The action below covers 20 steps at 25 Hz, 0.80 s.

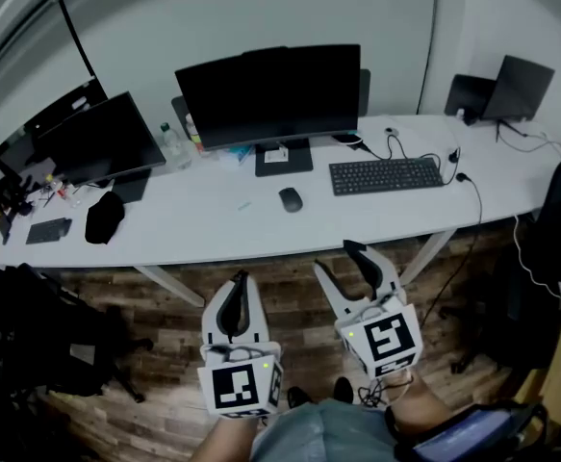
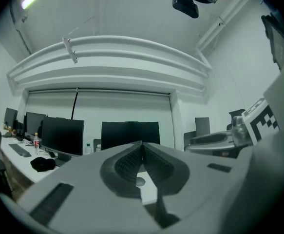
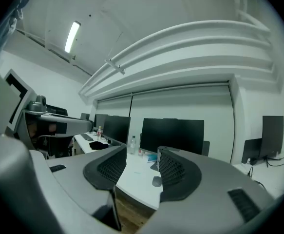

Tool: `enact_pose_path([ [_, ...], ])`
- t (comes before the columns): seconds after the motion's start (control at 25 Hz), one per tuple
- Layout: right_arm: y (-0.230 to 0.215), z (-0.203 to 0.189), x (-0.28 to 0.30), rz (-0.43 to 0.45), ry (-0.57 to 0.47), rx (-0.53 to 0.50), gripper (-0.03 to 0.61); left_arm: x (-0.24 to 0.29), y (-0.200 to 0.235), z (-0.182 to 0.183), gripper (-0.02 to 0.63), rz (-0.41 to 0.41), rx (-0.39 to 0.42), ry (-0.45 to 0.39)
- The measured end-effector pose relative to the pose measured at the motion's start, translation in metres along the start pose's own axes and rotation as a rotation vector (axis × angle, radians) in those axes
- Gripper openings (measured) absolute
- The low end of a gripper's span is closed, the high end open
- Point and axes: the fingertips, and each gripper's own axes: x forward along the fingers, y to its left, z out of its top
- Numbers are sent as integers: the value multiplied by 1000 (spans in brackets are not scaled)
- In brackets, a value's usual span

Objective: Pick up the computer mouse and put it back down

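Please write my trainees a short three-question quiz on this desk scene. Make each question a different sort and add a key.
1. True or false: the mouse lies on the desk, left of the keyboard in the head view, and neither claw touches it.
2. Of the left claw and the right claw, which has its jaws apart? A) left only B) right only C) both
3. Short answer: what stands on the desk just behind the mouse?

Key
1. True.
2. B. The right claw is open and empty; the left claw is shut.
3. The middle monitor, on its stand.
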Motion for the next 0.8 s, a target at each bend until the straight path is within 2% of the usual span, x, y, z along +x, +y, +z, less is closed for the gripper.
enact_pose_path([
  [0.56, 32, 3, 8, -92, 1, -23, 181, -15, 49, -11, 5, -47, -21, -2],
  [0.8, 35, -2, 11, -108, 31, -27, 178, -9, 50, -20, 5, -80, -31, 23],
])
